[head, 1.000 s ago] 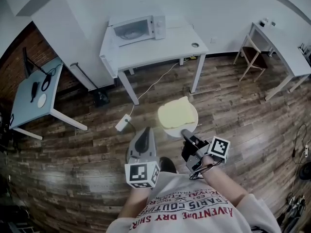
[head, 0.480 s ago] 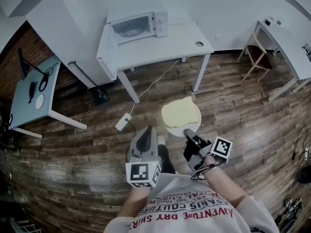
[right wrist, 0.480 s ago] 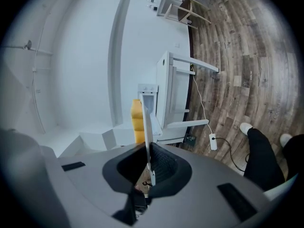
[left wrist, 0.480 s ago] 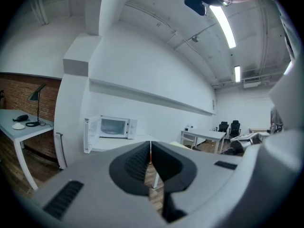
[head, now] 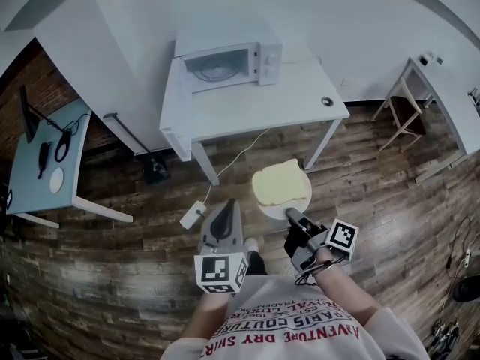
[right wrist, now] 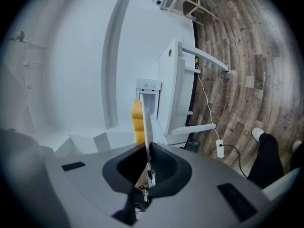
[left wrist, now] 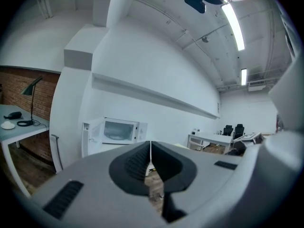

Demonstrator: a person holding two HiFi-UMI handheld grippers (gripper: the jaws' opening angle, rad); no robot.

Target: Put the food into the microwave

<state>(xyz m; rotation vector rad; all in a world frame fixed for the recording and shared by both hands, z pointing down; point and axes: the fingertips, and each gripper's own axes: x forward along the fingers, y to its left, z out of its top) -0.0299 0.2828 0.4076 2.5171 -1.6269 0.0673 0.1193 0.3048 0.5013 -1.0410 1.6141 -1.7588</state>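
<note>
A white microwave point(head: 229, 62) stands at the back of a white table point(head: 262, 107), its door point(head: 174, 96) swung open to the left. The left gripper view shows the microwave point(left wrist: 118, 131) straight ahead across the room. A white plate point(head: 271, 205) carries a yellow slice of bread point(head: 280, 183) and hangs over the wooden floor. My right gripper point(head: 289, 214) is shut on the plate's near rim. Its own view shows the plate point(right wrist: 146, 122) edge-on between the pads, with the bread point(right wrist: 137, 120) on its left face. My left gripper point(head: 228, 210) is held level beside it, shut and empty, jaws touching point(left wrist: 150, 152).
A small round object point(head: 327, 101) lies on the table's right end. A power strip point(head: 192, 214) and its cable lie on the floor below, near a dark bag point(head: 155, 169). A grey desk point(head: 30, 178) stands left, a chair point(head: 401, 111) and another white table point(head: 442, 81) right.
The microwave table has come nearer and larger in the head view. Both grippers have travelled forward with the plate, keeping the same grip and pose.
</note>
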